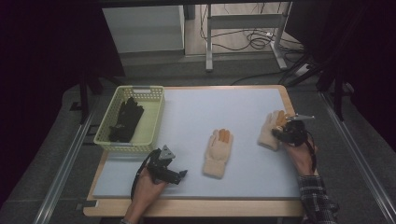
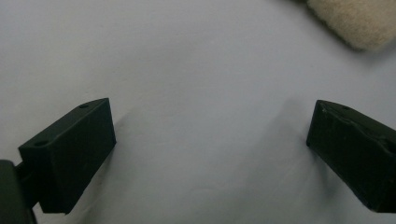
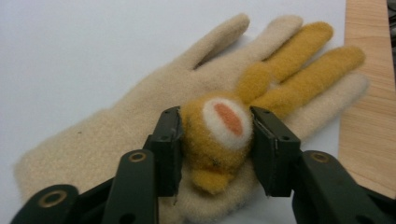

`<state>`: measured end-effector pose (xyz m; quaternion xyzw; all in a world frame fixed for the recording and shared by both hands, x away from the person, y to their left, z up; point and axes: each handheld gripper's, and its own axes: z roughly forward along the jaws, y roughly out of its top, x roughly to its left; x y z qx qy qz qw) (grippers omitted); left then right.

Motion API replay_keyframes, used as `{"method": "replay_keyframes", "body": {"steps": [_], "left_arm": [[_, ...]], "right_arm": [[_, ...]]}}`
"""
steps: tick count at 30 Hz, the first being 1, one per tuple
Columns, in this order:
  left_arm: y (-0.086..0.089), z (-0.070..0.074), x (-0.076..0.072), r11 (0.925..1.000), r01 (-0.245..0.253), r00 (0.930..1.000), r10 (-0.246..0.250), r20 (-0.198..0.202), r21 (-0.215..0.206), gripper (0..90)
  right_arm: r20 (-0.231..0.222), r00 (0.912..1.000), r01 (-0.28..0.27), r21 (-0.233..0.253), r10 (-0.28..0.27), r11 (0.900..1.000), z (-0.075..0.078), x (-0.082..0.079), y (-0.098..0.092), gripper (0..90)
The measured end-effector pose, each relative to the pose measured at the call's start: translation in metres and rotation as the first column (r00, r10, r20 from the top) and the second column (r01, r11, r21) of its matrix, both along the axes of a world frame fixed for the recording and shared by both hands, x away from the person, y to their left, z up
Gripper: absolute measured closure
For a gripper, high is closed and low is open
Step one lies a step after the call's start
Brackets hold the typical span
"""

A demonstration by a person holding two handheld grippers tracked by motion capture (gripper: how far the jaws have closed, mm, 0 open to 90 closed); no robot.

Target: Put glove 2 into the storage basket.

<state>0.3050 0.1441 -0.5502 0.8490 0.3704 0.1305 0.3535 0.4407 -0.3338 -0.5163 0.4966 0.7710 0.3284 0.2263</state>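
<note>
Right gripper [image 3: 215, 128]: jaws clamped on the orange animal figure of a cream glove [image 3: 140, 126], table's 3 o'clock edge. Left gripper [image 2: 210, 140]: jaws wide, empty, 7 o'clock. Second glove [image 1: 218, 153]: centre.

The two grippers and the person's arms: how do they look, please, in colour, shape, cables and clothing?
Both tools are black. The left gripper has blocky, flat-faced fingers with small screw holes. The right gripper has slimmer fingers on hinged links with brass-coloured rivets, and a grey three-cornered plate on top. A black cable loops from the left one. The right arm wears a dark plaid sleeve.
</note>
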Motion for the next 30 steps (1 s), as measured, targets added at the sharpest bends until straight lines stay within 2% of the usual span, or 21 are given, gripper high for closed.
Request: {"method": "replay_keyframes", "body": {"steps": [3,7,17,30], "left_arm": [[0.000,0.000,0.000,1.0000,0.000,1.0000,0.000,0.000,0.000,1.4],[0.000,0.000,0.000,1.0000,0.000,1.0000,0.000,0.000,0.000,1.3],[0.000,0.000,0.000,1.0000,-0.001,1.0000,0.001,0.000,0.000,1.4],[0.000,0.000,0.000,1.0000,-0.001,1.0000,0.001,0.000,0.000,1.4]], "right_arm": [[0.004,1.0000,0.002,-0.016,-0.002,1.000,0.002,-0.003,0.004,58.3],[0.012,0.9999,-0.002,0.017,0.002,1.000,0.008,-0.010,0.006,58.7],[0.045,0.9980,-0.046,0.053,0.044,0.998,0.026,-0.029,0.013,58.6],[0.079,0.9900,-0.125,0.103,0.117,0.987,0.044,-0.058,0.031,58.4]]}}
